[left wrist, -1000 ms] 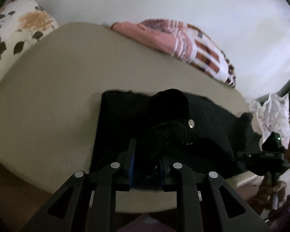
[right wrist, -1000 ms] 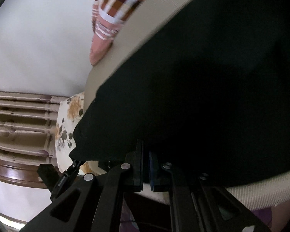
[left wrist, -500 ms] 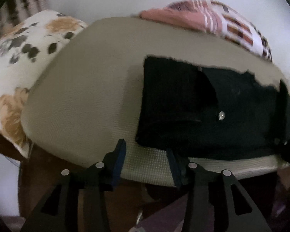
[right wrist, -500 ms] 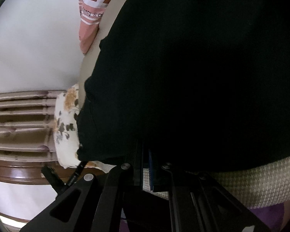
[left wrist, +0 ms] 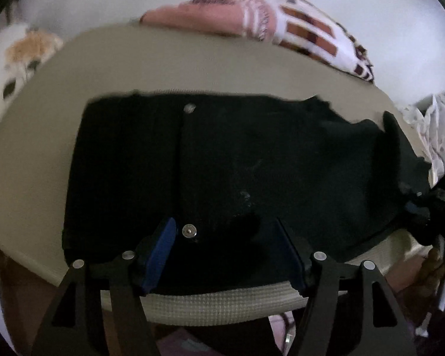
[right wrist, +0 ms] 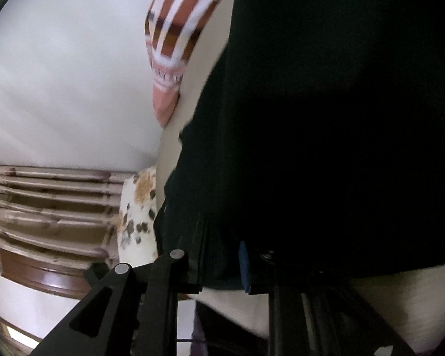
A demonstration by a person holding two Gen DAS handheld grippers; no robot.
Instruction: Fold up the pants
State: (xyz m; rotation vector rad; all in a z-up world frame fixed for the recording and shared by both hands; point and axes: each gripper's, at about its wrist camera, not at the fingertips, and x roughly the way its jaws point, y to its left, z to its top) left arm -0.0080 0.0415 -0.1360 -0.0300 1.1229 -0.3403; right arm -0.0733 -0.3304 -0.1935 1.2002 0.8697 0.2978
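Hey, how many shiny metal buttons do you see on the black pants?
2. One button sits near the far edge of the pants; another button lies between the left gripper fingers. More may be hidden in folds.

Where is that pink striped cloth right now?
In the left wrist view, the pink striped cloth lies at the far edge of the beige cushion, beyond the black pants.

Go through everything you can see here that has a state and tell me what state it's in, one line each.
black pants: lying flat on the beige cushion, folded over at one end
left hand-held gripper: open, jaws straddling the pants' near edge
right hand-held gripper: at the pants' edge; open or shut, cannot tell
striped pink cloth: bunched at the cushion's far edge
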